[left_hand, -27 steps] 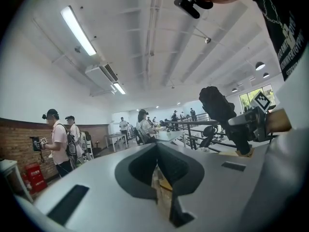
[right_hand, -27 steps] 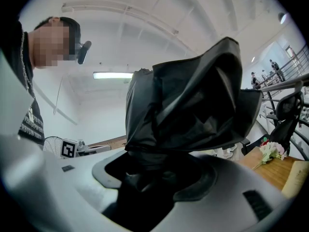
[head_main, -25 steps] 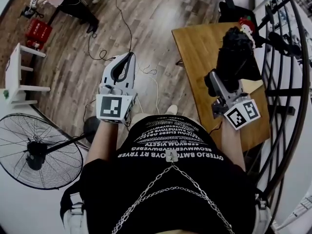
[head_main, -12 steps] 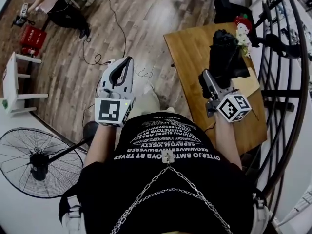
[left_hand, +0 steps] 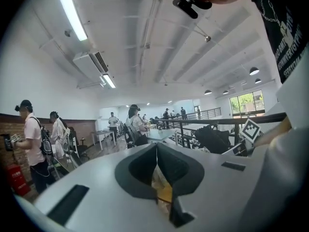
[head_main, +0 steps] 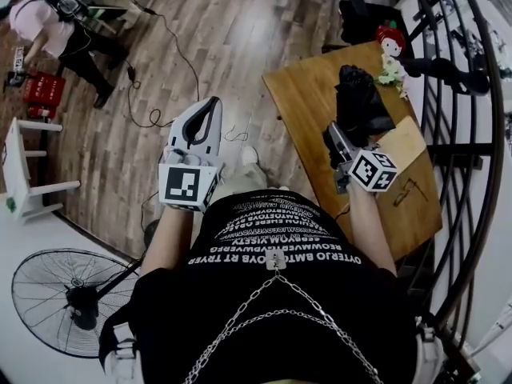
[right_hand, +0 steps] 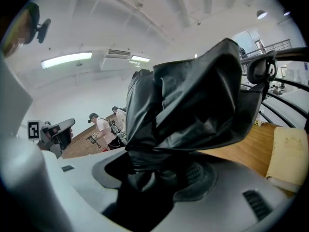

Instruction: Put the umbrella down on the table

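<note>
Umbrella [right_hand: 188, 105], black, folded, crumpled glossy fabric

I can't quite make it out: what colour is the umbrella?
The umbrella is black; the right gripper view shows it best.

At the right: one brown wooden bench [head_main: 308, 94], one black folded fabric umbrella [head_main: 362, 94], one pale beige flat pad [head_main: 404, 144] and one red-capped toy figure [head_main: 390, 37]. Two white handheld tools: the left tool [head_main: 211, 104] and the right tool [head_main: 334, 138]. On the floor at the left: one black round pedestal fan [head_main: 72, 298], one red plastic crate [head_main: 42, 88] and one small white table [head_main: 24, 158].
</note>
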Demonstrator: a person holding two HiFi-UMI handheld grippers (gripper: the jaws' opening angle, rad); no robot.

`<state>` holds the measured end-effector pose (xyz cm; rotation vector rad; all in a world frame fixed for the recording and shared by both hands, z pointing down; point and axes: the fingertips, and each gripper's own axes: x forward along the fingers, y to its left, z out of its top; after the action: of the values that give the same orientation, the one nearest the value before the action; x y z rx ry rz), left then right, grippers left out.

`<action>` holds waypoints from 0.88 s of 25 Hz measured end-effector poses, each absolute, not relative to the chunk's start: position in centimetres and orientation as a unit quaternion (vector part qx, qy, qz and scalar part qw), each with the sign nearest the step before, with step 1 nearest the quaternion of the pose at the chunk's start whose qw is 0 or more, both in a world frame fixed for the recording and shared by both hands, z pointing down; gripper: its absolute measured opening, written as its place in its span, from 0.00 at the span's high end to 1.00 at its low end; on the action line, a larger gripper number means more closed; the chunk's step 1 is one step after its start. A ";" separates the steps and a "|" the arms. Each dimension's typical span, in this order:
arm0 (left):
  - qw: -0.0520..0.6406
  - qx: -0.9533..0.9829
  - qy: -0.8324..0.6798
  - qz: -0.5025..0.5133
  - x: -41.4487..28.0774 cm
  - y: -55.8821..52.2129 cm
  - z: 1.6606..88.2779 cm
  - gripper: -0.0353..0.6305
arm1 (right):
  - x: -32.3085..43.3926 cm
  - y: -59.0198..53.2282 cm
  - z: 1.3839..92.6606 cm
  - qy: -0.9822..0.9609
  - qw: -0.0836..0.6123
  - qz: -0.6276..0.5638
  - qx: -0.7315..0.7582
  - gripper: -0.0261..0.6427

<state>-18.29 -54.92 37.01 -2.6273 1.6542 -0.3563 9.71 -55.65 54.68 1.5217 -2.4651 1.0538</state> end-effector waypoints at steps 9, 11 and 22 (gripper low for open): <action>-0.007 -0.849 0.515 -0.117 -20.1 -60.0 38.3 0.90 | 9.3 -59.9 64.2 -0.752 0.100 0.401 0.513 0.56; -0.015 -0.846 0.518 -0.123 -20.9 -60.9 38.8 0.90 | 9.0 -60.4 66.2 -0.744 0.113 0.416 0.511 0.56; -0.042 -0.847 0.516 -0.125 -23.2 -64.2 41.1 0.90 | 10.2 -61.6 76.4 -0.678 0.202 0.463 0.533 0.56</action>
<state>-23.21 -64.23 41.06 -2.7334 1.6643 -0.4025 10.21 -61.61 76.37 1.4893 -1.8947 1.2934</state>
